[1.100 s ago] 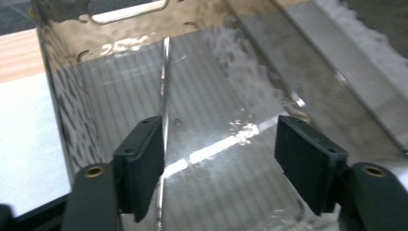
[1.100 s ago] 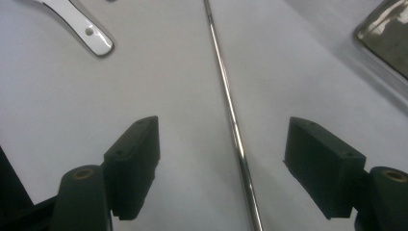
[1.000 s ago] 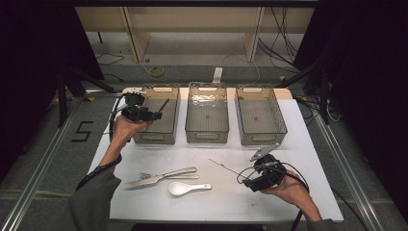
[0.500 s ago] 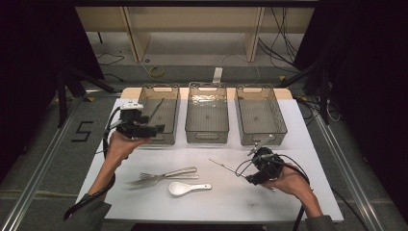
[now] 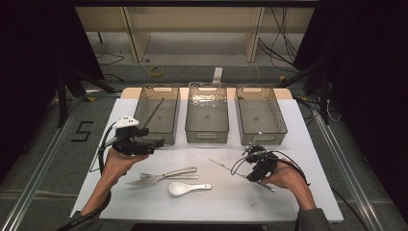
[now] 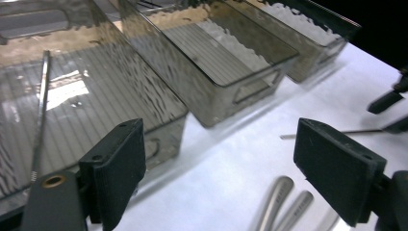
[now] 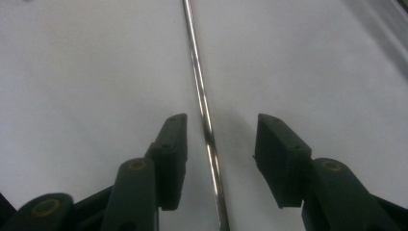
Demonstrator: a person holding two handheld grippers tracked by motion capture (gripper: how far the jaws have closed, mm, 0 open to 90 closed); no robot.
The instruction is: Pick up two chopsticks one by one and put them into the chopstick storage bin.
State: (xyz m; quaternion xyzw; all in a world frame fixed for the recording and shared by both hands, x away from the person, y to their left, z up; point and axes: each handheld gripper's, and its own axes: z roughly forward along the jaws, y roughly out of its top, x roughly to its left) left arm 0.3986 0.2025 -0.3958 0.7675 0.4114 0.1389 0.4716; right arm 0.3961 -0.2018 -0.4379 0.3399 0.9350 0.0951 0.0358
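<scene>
Thin shiny metal chopstick (image 7: 204, 106)

I drew the left gripper (image 5: 153, 142) back from the left bin (image 5: 157, 115), jaws opening empty, while the right gripper (image 7: 219, 144) was closing around the metal chopstick (image 7: 202, 106).

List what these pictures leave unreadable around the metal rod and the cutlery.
- Metal rod: right gripper view, both ends cut off by the frame edges.
- Rod's near end: high view, hidden under the right gripper.
- Cutlery handles: left gripper view, heads cut off by the bottom edge.
- Fork tines: high view, too small.
</scene>
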